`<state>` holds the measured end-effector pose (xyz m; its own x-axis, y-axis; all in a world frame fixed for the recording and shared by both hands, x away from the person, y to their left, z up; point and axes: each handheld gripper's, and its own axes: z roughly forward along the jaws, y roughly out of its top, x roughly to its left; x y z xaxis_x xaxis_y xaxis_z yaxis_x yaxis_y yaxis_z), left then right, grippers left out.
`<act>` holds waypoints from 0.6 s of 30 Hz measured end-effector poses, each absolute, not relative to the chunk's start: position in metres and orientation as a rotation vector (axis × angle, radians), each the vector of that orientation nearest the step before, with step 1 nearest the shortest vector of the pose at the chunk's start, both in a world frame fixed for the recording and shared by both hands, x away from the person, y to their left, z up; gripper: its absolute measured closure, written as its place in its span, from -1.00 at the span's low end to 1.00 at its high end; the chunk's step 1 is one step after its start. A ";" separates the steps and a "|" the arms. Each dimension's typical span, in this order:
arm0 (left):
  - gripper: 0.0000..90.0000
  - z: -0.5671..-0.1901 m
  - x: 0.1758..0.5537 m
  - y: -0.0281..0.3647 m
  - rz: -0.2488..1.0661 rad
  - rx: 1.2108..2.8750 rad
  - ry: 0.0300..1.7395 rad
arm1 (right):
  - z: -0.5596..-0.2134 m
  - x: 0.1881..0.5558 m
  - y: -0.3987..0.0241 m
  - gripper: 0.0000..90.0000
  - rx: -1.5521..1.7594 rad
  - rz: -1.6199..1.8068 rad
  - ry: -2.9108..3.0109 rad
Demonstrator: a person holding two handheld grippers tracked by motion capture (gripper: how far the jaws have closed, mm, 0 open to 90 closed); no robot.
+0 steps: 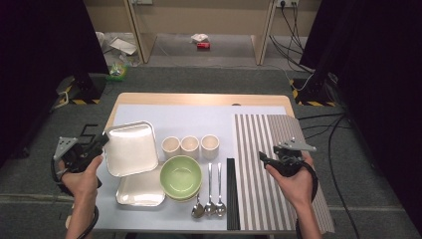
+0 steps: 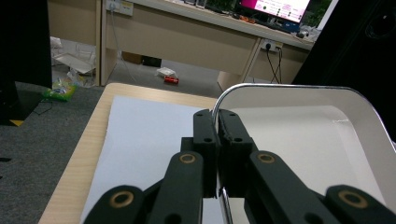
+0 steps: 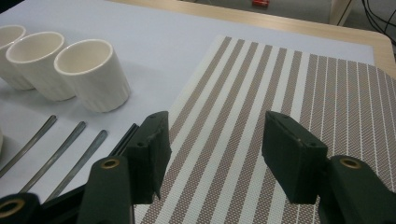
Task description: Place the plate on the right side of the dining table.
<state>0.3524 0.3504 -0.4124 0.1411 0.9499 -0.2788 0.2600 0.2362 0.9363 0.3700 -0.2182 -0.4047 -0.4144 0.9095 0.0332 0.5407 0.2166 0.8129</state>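
Pinching the near-left rim of a white square plate (image 1: 130, 148), the left gripper (image 1: 99, 143) has its jaws closed right down on the thin edge, and the plate rides tilted above the left part of the table (image 1: 199, 98), overlapping a second white square plate (image 1: 141, 191) that lies flat beneath it. The held plate is pale cream-white with rounded corners, a raised wall and a shiny rim line. The left gripper view brings that grip close — the two black jaws meet on the rim (image 2: 218, 112), with the bare inside of the plate spreading off to the right — while the high view shows the whole layout instead. The right gripper (image 1: 262, 157) hovers over the striped placemat (image 1: 278, 149) at the table's right, its jaws standing wide apart with nothing between them; the right gripper view shows the mat's brown and cream weave (image 3: 261, 93) through the gap. Between the two plates and the mat sit three cream cups (image 1: 190, 146) in a row, a green bowl (image 1: 181, 177) just beside the flat plate, three metal spoons (image 1: 209, 201) and black chopsticks (image 1: 231, 194) — cups, bowl and both plates all hold nothing.
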 end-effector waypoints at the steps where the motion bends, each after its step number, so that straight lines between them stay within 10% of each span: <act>1: 0.92 -0.412 0.353 0.350 0.760 1.254 1.359 | -0.405 0.370 -0.218 -0.06 1.343 1.077 2.040; 18: 0.92 -0.402 0.363 0.344 0.765 1.259 1.333 | -0.404 0.372 -0.216 -0.06 1.338 1.083 2.032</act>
<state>0.3631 0.3439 -0.4017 0.1600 0.9490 -0.2716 0.2447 0.2284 0.9423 0.3724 -0.2156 -0.4038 -0.4115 0.9108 0.0340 0.5364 0.2118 0.8170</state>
